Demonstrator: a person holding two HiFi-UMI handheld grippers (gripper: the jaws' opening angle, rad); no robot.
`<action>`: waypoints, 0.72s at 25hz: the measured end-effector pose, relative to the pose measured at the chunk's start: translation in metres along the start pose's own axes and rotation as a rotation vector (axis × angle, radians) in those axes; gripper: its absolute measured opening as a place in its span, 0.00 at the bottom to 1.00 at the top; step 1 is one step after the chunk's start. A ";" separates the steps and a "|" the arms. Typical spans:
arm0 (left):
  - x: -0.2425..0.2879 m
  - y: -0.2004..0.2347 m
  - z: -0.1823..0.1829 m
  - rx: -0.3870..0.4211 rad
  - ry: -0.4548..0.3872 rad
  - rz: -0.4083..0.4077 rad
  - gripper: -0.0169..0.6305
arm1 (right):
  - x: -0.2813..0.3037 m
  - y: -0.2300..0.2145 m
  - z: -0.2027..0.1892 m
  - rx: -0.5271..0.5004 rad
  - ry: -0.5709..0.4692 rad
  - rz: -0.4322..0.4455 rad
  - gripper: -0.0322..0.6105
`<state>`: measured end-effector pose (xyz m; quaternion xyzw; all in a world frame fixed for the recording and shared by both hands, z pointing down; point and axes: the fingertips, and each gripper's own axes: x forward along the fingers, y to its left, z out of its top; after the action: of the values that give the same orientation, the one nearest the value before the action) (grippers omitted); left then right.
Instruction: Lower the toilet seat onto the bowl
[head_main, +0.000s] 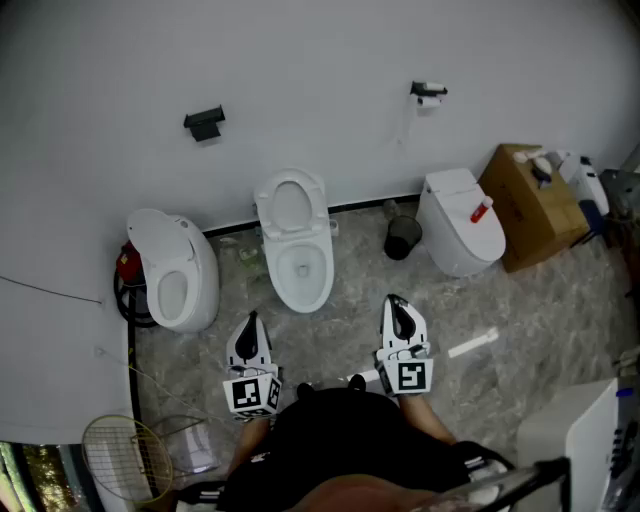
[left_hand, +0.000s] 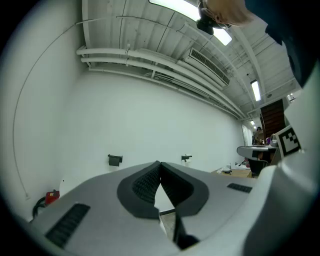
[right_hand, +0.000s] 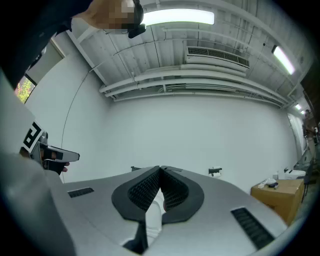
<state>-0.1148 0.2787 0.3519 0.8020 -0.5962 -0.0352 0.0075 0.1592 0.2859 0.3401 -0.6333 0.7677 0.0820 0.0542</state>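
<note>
At twelve o'clock from the person, the toilet seat (head_main: 291, 203) stands raised over its bowl (head_main: 304, 270). Left gripper (head_main: 251, 320) at seven o'clock and right gripper (head_main: 394, 303) at four o'clock are well apart from the bowl, jaws together and empty. Hazard: a push with closed jaws gives no hold, so the seat may drop and slam.

Left gripper (head_main: 251, 322), right gripper (head_main: 393, 303): white-grey, black ribbed pads (left_hand: 145, 187), marker cubes (head_main: 250, 393); black top (head_main: 340, 440).
</note>
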 end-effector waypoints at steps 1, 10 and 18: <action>-0.001 0.000 0.000 0.000 0.002 0.001 0.04 | 0.000 0.000 0.000 0.003 0.004 0.000 0.07; 0.000 0.000 -0.002 0.003 0.004 0.003 0.04 | 0.001 0.001 0.000 -0.014 0.004 0.008 0.07; 0.000 -0.002 -0.002 0.012 0.004 0.009 0.04 | 0.001 0.004 -0.001 -0.012 0.012 0.025 0.07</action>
<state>-0.1132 0.2792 0.3537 0.7995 -0.5999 -0.0298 0.0042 0.1547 0.2854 0.3407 -0.6245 0.7753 0.0833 0.0449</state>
